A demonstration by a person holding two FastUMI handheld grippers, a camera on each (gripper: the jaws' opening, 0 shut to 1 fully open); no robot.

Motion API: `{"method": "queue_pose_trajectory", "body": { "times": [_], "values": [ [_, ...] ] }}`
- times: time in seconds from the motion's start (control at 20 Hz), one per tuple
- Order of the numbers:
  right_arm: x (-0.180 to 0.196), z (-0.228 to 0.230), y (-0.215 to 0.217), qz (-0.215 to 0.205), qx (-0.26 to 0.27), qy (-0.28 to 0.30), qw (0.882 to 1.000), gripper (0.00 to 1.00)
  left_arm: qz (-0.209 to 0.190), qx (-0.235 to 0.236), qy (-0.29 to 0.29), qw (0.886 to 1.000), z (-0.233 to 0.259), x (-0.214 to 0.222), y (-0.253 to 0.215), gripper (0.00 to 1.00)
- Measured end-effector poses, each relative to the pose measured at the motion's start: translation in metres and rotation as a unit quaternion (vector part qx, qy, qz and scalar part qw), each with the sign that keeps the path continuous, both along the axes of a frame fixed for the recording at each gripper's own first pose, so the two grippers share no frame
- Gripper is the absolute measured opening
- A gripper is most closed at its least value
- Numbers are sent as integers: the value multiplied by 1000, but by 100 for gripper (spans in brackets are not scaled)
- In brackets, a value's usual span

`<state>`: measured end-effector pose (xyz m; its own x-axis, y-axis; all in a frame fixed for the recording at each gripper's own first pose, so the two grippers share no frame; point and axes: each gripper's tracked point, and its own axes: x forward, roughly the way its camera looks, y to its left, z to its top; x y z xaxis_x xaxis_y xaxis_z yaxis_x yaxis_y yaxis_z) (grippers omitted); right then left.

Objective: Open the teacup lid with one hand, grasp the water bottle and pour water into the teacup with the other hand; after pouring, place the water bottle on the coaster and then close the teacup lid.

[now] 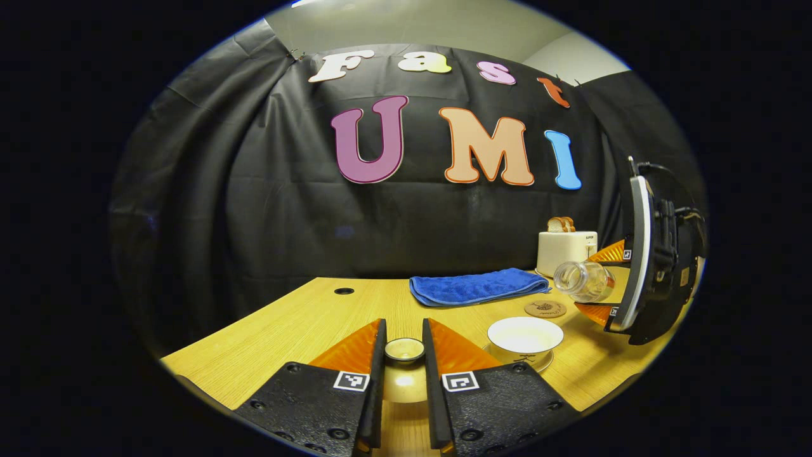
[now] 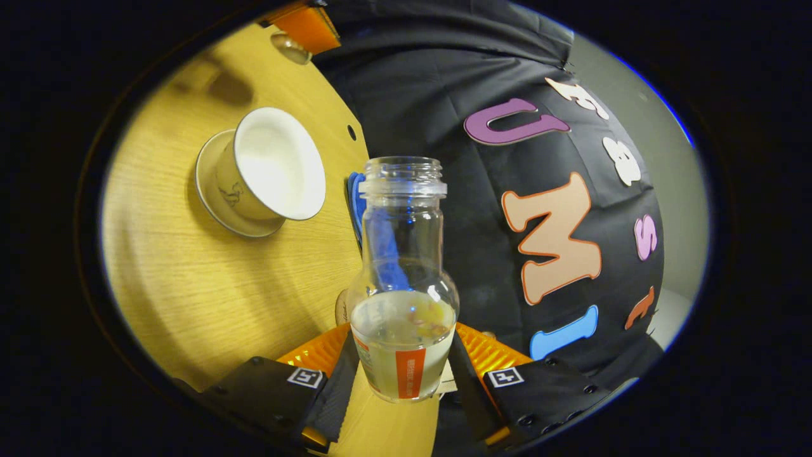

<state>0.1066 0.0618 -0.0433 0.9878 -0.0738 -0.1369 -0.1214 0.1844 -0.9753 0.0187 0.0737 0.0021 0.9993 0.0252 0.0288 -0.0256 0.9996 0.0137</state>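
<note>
Left gripper (image 1: pixel 404 355) hangs low over the near edge of the table (image 1: pixel 298 324), its two fingers closed on the small knob of the lid (image 1: pixel 405 350), which is held lifted clear of the cup. Right gripper (image 2: pixel 403 365) clamps the lower body of the bottle (image 2: pixel 402 279), both fingers pressing its sides just beside the orange label.

In the left gripper view the cup (image 1: pixel 524 336) stands open on its saucer, just right of the lid, with a white inside. Above and to the right of it the bottle (image 1: pixel 583 280) lies tipped almost flat in the right gripper (image 1: pixel 604 282), its uncapped mouth pointing left, toward the cup but not over it. The coaster (image 1: pixel 545 309) lies flat on the table between the cup and the bottle, bare. A blue towel (image 1: pixel 472 287) lies folded farther back, and a toaster (image 1: pixel 566 249) with bread in its slot stands at the far right.

In the right gripper view the bottle holds clear water in its lower part, and its neck is empty. The cup (image 2: pixel 269 166) sits well apart from the bottle mouth, at upper left.
</note>
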Motion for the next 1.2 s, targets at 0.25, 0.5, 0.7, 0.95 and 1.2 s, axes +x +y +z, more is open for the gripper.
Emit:
{"method": "queue_pose_trajectory", "body": {
  "times": [0.25, 0.5, 0.7, 0.95, 1.2],
  "values": [
    [6, 5, 10, 26, -77, -18, 997, 78, 4, 0, 0, 1000, 0, 0, 1, 27],
    [10, 6, 11, 40, -137, -25, 989, 77, 4, -1, 0, 1000, 0, 0, 1, 27],
    [12, 17, 17, 59, -188, -44, 979, 77, 4, -1, 0, 1000, 0, 0, 1, 27],
    [14, 22, 23, 72, -210, -53, 974, 77, 4, -1, 0, 1000, 0, -1, 2, 27],
    [17, 44, 28, 84, -238, -81, 964, 77, 4, -1, 0, 1000, 0, 0, 1, 27]
  ]
}}
